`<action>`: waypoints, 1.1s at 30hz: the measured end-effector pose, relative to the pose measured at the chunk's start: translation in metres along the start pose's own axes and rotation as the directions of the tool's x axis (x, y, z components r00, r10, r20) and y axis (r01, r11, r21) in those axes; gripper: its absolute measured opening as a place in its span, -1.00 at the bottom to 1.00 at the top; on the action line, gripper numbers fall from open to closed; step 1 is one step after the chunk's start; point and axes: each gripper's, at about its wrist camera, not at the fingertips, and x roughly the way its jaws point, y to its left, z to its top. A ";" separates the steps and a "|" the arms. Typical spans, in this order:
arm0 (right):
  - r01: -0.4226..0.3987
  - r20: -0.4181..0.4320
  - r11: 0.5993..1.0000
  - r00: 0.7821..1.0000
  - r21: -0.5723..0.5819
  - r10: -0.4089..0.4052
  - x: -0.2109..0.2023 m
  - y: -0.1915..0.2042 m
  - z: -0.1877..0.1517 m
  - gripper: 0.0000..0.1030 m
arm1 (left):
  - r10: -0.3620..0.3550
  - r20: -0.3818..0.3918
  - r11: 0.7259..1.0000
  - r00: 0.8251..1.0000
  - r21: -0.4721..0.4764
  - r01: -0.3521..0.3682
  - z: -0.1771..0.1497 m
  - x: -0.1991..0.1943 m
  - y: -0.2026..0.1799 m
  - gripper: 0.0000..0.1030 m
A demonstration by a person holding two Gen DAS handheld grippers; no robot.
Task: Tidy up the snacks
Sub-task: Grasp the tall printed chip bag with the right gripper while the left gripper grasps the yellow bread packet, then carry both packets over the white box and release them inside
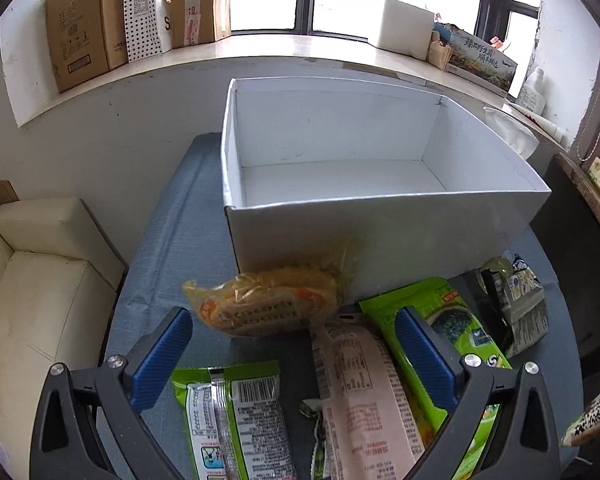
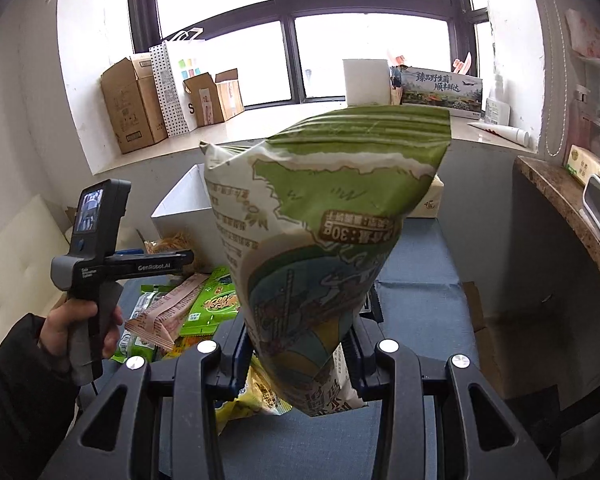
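- Over the blue-covered table [image 1: 168,248], the left gripper [image 1: 294,334] is hanging with its blue pads spread wide and pinching nothing, above a pink packet [image 1: 360,392] and green packets [image 1: 440,320]; a yellow noodle bag [image 1: 260,304] is lying against the white box [image 1: 380,236].
- Seen from the right wrist, the right gripper [image 2: 296,354] is pinching a green-and-white snack bag [image 2: 320,232] upright above the table, while a hand [image 2: 80,328] is gripping the other tool's handle.
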 end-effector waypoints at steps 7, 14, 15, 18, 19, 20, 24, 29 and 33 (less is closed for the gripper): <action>0.003 -0.015 1.000 1.000 -0.006 -0.003 0.001 0.002 -0.005 -0.18 | -0.017 -0.015 1.000 1.000 0.003 0.017 0.008 0.014 0.000 1.00; -0.007 -0.025 1.000 1.000 -0.018 0.006 0.002 0.006 -0.007 -0.18 | -0.036 -0.032 0.999 0.999 0.005 0.036 0.008 0.014 0.006 0.50; -0.008 -0.027 1.000 1.000 -0.022 0.007 0.002 0.007 -0.008 -0.18 | -0.046 -0.032 0.999 0.998 0.001 0.046 0.008 0.012 0.006 0.49; -0.009 -0.031 1.000 0.999 -0.026 0.008 0.002 0.008 -0.009 -0.18 | -0.071 -0.016 0.997 0.997 -0.010 0.071 0.005 0.001 0.012 0.46; -0.011 -0.033 1.000 0.999 -0.028 0.010 0.003 0.008 -0.010 -0.18 | -0.083 -0.008 0.997 0.997 -0.014 0.082 0.004 -0.004 0.014 0.45; -0.012 -0.033 1.000 0.999 -0.028 0.011 0.003 0.009 -0.010 -0.18 | -0.094 0.001 0.995 0.996 -0.016 0.094 0.003 -0.010 0.016 0.44; -0.021 -0.032 0.999 0.999 -0.028 0.021 0.002 0.010 -0.011 -0.18 | -0.126 0.040 0.992 0.991 -0.008 0.127 -0.003 -0.042 0.020 0.44; -0.040 -0.040 0.999 0.998 -0.031 0.038 0.007 0.015 -0.013 -0.18 | -0.162 0.100 0.987 0.982 0.013 0.162 -0.015 -0.092 0.021 0.44; -0.055 -0.047 0.998 0.997 -0.030 0.054 0.015 0.020 -0.011 -0.18 | -0.188 0.140 0.982 0.972 0.050 0.182 -0.019 -0.127 0.017 0.44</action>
